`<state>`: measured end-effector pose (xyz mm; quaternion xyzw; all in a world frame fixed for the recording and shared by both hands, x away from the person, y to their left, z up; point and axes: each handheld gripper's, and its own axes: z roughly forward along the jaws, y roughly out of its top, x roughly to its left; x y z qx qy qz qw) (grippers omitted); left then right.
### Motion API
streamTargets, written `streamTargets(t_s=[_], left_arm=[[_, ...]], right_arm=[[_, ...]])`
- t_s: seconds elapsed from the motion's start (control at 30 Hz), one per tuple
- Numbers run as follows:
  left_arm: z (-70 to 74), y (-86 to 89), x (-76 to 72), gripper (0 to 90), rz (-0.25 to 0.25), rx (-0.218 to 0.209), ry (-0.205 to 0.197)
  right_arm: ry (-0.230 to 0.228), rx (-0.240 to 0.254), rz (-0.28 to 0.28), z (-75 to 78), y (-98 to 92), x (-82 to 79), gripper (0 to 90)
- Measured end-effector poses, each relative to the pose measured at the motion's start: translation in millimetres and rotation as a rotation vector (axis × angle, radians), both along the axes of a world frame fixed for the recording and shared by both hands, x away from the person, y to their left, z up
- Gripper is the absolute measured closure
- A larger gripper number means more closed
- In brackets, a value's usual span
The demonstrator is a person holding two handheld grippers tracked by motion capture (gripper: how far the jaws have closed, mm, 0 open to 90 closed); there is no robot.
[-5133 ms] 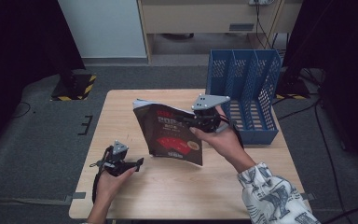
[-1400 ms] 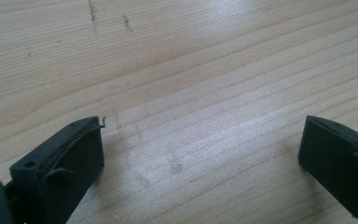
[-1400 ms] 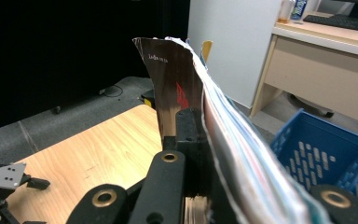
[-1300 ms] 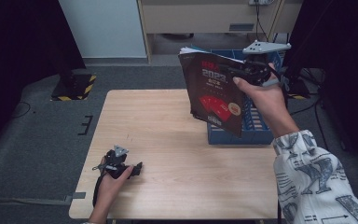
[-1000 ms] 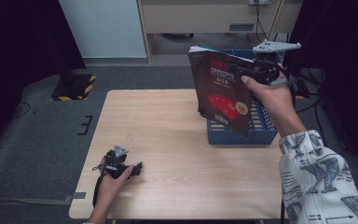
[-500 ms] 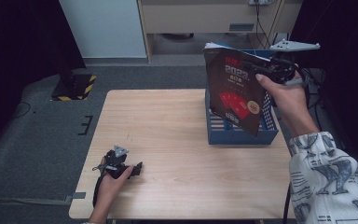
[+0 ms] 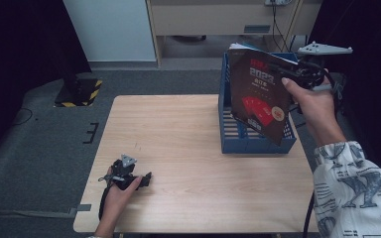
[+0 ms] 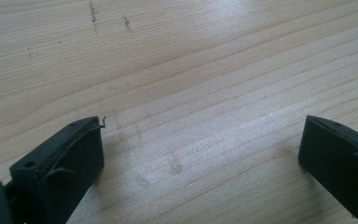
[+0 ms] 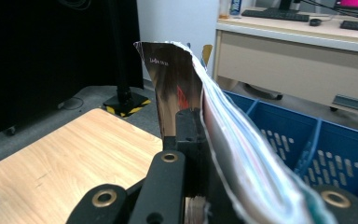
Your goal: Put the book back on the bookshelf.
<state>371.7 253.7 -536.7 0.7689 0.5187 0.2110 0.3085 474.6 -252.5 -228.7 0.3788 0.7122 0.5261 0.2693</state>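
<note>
Table (image 7: 188, 134) lies bare between wide-fingered left gripper (image 7: 148, 178) and right gripper (image 7: 291, 74) clamping book (image 7: 258, 94), seemingly above blue rack (image 7: 228, 139).

The book (image 7: 258, 96) has a dark, glossy cover with red shapes and pale lettering; its page edges show white. The file rack (image 7: 250, 139) is bright blue with slotted walls. The table (image 7: 178, 144) is pale wood grain. Both grippers are black. The sleeve (image 7: 359, 191) is white with grey print.

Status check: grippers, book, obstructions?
Right gripper shut on dark-covered book, above blue plastic file rack. Left gripper open, on wooden table. Nothing blocking.
</note>
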Motion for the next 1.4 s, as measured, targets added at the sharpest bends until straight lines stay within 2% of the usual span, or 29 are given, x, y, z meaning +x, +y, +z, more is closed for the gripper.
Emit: streamTargets(t_s=[0.57,1.03,1.4], left_arm=[[-0.2,-0.1,-0.3,0.0,0.002,-0.002,-0.001],[-0.2,-0.2,-0.3,0.0,0.002,-0.003,-0.001],[-0.3,-0.2,-0.3,0.0,0.002,-0.003,-0.002]], right_arm=[[0.006,0.016,-0.064,-2.7,-27.5,-3.4,87.0],[0.009,0.009,-0.177,1.0,-47.4,-5.4,86.9],[0.013,0.0,-0.221,3.7,-64.3,-8.7,87.0]])
